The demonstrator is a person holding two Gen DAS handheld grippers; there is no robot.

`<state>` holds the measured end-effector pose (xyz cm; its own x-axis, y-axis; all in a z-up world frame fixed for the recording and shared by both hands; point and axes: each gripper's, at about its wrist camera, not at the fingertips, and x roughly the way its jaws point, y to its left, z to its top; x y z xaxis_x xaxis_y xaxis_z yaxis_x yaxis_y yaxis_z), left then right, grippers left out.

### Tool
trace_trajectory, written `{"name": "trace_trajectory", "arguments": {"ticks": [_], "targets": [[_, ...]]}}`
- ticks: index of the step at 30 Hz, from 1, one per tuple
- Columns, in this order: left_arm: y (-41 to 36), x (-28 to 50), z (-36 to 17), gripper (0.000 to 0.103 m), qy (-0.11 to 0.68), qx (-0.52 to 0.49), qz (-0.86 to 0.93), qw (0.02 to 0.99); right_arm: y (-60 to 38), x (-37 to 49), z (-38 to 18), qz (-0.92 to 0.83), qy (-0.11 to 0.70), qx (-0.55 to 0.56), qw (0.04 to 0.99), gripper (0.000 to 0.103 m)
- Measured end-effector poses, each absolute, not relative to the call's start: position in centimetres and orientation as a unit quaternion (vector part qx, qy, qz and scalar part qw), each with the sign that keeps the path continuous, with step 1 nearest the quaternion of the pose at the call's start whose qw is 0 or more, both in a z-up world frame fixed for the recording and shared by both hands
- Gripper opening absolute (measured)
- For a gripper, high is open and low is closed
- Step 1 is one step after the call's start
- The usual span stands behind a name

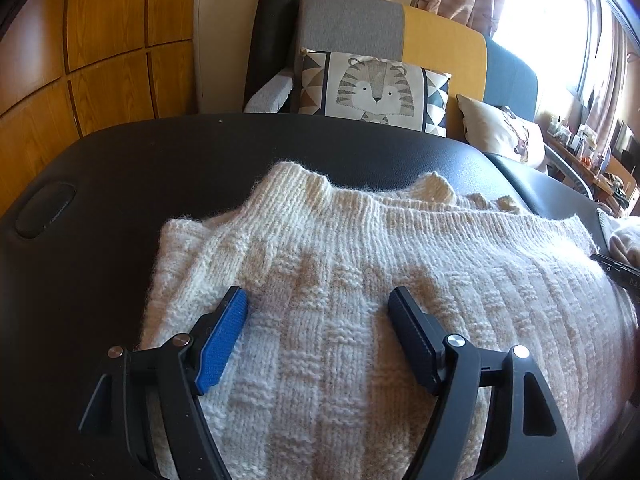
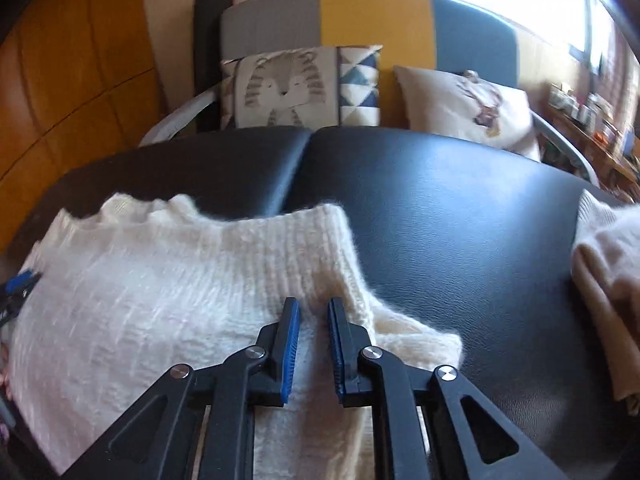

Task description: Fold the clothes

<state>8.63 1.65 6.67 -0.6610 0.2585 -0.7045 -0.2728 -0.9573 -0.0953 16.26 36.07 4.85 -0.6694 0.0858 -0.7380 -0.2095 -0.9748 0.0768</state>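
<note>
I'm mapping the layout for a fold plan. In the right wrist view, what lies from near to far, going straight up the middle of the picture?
right gripper → white knit sweater → black padded table → tiger cushion → grey, yellow and blue sofa back.

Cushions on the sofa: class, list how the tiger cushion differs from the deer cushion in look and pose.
The tiger cushion carries a large grey striped face flanked by triangle panels; the deer cushion is plain cream with a small deer print. The tiger cushion stands upright; the deer cushion sits tilted. Both rest on the sofa.
</note>
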Motion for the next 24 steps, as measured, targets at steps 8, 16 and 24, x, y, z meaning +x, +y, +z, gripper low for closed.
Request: {"name": "trace_trajectory", "arguments": {"ticks": [8, 16, 24], "targets": [[1.2, 8.6, 6.8, 0.078, -0.008, -0.384, 0.910, 0.157, 34.0, 16.4, 5.1, 0.918, 0.013, -0.382, 0.103, 0.017], [1.1, 8.4, 6.8, 0.079, -0.009, -0.385, 0.908, 0.163, 36.1, 16.6, 5.2, 0.921, 0.074, -0.377, 0.060, 0.020], [1.1, 8.4, 6.7, 0.083, -0.013, -0.384, 0.907, 0.173, 42.7, 23.1, 5.7, 0.889, 0.348, -0.297, 0.010, 0.035]]}}
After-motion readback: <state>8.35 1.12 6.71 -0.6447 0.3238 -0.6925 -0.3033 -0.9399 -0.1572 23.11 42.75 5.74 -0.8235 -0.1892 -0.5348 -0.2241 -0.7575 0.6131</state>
